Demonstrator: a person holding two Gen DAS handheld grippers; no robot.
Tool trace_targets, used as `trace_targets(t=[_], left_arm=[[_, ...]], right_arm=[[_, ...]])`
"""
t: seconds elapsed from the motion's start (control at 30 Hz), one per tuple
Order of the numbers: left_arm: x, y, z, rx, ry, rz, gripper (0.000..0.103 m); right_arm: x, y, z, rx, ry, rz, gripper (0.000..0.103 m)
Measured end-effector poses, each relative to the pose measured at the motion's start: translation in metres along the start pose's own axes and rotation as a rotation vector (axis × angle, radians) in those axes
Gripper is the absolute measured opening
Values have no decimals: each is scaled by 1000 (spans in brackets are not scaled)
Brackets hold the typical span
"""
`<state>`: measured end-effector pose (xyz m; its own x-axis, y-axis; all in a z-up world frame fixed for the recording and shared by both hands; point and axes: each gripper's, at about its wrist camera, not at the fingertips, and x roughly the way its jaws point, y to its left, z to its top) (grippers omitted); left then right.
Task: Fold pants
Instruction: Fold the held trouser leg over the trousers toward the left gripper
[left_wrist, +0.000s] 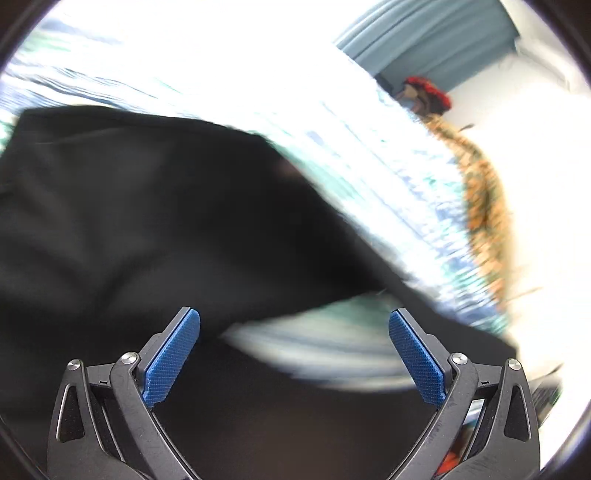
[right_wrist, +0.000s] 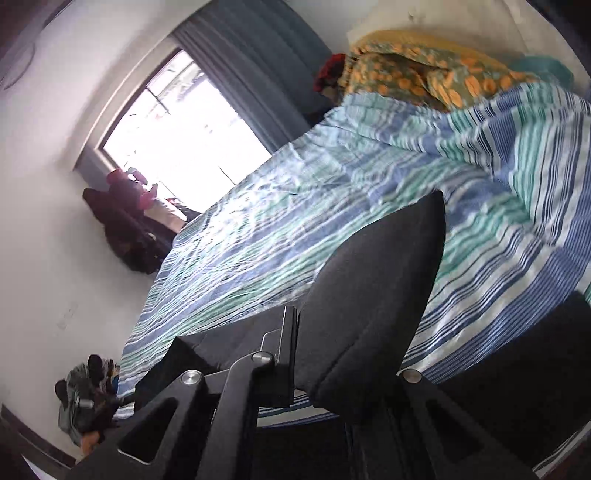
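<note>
Over the striped bed (right_wrist: 258, 236), left of the lifted fold, the left hand-held gripper (left_wrist: 294, 347) hangs released above the black pants (left_wrist: 147, 206). To the right, the right hand-held gripper (right_wrist: 325, 350) clenches a raised fold of the pants. Risk: one-sided lifting may drag the cloth askew or slip free.

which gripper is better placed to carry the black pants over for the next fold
Right. The right gripper is already shut on the black fabric pants, lifted above the striped bedsheet. The left gripper is open, holding nothing.
</note>
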<state>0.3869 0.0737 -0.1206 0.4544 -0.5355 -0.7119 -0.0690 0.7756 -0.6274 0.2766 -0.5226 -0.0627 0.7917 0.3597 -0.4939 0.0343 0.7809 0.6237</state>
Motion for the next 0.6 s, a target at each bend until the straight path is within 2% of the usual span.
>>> trace_targets(t=[0.1, 0.2, 0.23, 0.27, 0.3, 0.33, 0.4, 0.5, 0.53, 0.6], left_arm=[[29, -5, 29, -45, 22, -23, 102], [49, -1, 42, -92, 56, 26, 101], [51, 1, 43, -98, 58, 52, 94], [50, 1, 42, -96, 55, 68, 79], [50, 2, 41, -89, 68, 82, 24], [51, 4, 39, -90, 94, 126, 4], [39, 5, 37, -112, 64, 111, 3], [-9, -25, 28, -28, -34, 104, 3], [-33, -39, 21, 22, -81, 100, 4], [-74, -52, -6, 128, -158, 113, 6]], right_arm=[[-33, 13, -3, -75, -7, 54, 4], [-69, 16, -14, -129, -13, 104, 4], [-79, 16, -17, -142, -12, 117, 4], [-88, 13, -20, -146, -6, 136, 4], [-93, 8, -23, -146, 10, 157, 4], [-94, 1, -26, -152, 30, 164, 4], [-80, -16, -30, -167, 98, 122, 4], [-44, -46, -24, -183, 172, 12, 4], [-38, -53, -16, -185, 172, -11, 4], [-46, -58, -2, -169, 136, 16, 4]])
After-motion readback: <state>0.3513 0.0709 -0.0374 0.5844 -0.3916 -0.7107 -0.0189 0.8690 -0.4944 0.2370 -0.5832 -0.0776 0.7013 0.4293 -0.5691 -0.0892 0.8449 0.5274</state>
